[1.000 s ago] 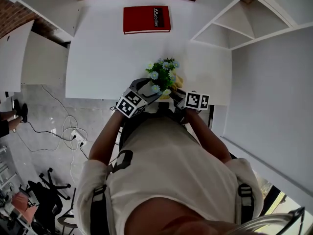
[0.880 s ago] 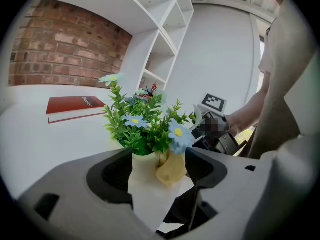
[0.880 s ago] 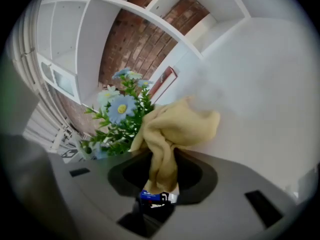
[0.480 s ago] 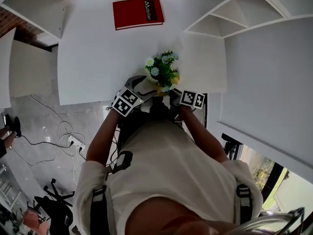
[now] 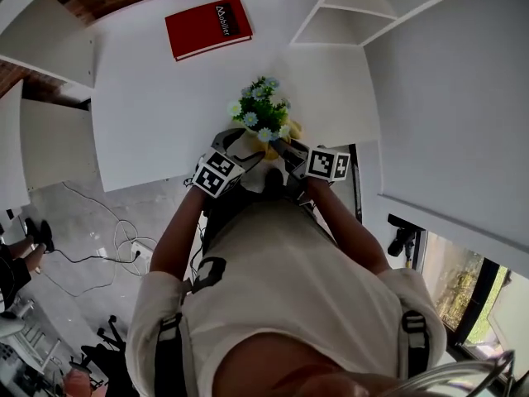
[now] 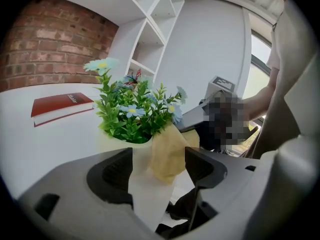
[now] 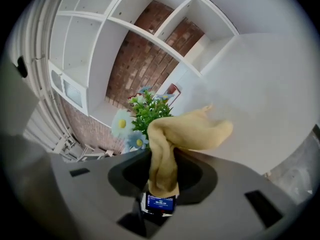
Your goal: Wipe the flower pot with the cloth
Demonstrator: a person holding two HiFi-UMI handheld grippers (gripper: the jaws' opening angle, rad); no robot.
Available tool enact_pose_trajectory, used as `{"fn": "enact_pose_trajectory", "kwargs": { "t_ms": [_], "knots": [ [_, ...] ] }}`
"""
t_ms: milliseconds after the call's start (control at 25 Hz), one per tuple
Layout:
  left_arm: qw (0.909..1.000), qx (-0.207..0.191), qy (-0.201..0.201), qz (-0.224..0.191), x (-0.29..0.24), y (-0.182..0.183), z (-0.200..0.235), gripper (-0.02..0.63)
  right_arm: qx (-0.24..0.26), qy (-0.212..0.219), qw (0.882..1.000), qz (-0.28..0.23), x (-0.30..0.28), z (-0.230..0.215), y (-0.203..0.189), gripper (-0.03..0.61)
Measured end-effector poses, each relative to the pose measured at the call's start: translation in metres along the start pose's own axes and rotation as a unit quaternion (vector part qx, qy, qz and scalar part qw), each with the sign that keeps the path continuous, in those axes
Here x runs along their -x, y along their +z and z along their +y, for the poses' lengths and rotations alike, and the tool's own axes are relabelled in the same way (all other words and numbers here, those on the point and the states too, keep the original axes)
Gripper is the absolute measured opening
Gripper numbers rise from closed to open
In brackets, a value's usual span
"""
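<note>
The flower pot (image 6: 142, 156) is cream-white and holds green leaves with blue and white daisies (image 5: 260, 110); it stands near the front edge of the white table (image 5: 149, 98). My left gripper (image 5: 245, 147) has its jaws on either side of the pot and is shut on it (image 6: 157, 171). My right gripper (image 5: 283, 149) comes in from the right, shut on a yellow cloth (image 7: 190, 131) that bulges out of its jaws (image 7: 162, 176). The cloth (image 6: 170, 151) lies against the pot's side, just under the leaves (image 7: 150, 111). The leaves hide most of the pot in the head view.
A red book (image 5: 208, 27) lies at the far side of the table. White open shelves (image 5: 347, 15) stand at the right and a brick wall behind (image 6: 45, 44). The person's arms and torso fill the near side. Cables (image 5: 107, 251) lie on the floor at the left.
The head view has swung, so the table and book sit further left in the picture. Both grippers stay at the pot, and the right one with the cloth has shifted slightly against its side.
</note>
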State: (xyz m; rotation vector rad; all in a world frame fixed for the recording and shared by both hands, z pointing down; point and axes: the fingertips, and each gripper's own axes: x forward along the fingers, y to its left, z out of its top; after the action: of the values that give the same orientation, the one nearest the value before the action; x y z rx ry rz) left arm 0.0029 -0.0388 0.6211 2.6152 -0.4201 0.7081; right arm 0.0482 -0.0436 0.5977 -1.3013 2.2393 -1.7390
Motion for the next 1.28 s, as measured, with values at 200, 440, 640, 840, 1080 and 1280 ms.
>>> {"fn": "enact_pose_trajectory", "kwargs": {
  "t_ms": [200,440,640,840,1080,1280],
  "knots": [
    [0.9995,0.016,0.026,-0.001,-0.018,0.007,-0.015,0.318,0.005,-0.001,1.0,0.022,0.004,-0.027,0.002,0.127],
    [0.9983,0.028,0.05,0.004,-0.023,0.013,-0.017,0.318,0.017,-0.039,0.996,0.083,-0.009,-0.066,-0.016,0.128],
    [0.9944,0.024,0.102,0.014,0.003,0.014,0.011,0.318,0.027,-0.027,0.994,0.105,-0.007,-0.069,-0.018,0.128],
    [0.9921,-0.043,0.106,0.051,0.02,0.027,0.048,0.318,0.034,0.021,0.994,0.1,0.003,-0.04,-0.004,0.129],
    [0.9948,-0.066,0.048,0.062,0.001,0.037,0.054,0.318,0.043,0.047,0.994,0.09,0.01,-0.012,0.004,0.13],
    [0.9966,-0.049,0.061,0.026,-0.008,0.04,0.056,0.318,0.015,0.023,0.996,0.08,-0.002,-0.025,0.001,0.129]
  ]
}}
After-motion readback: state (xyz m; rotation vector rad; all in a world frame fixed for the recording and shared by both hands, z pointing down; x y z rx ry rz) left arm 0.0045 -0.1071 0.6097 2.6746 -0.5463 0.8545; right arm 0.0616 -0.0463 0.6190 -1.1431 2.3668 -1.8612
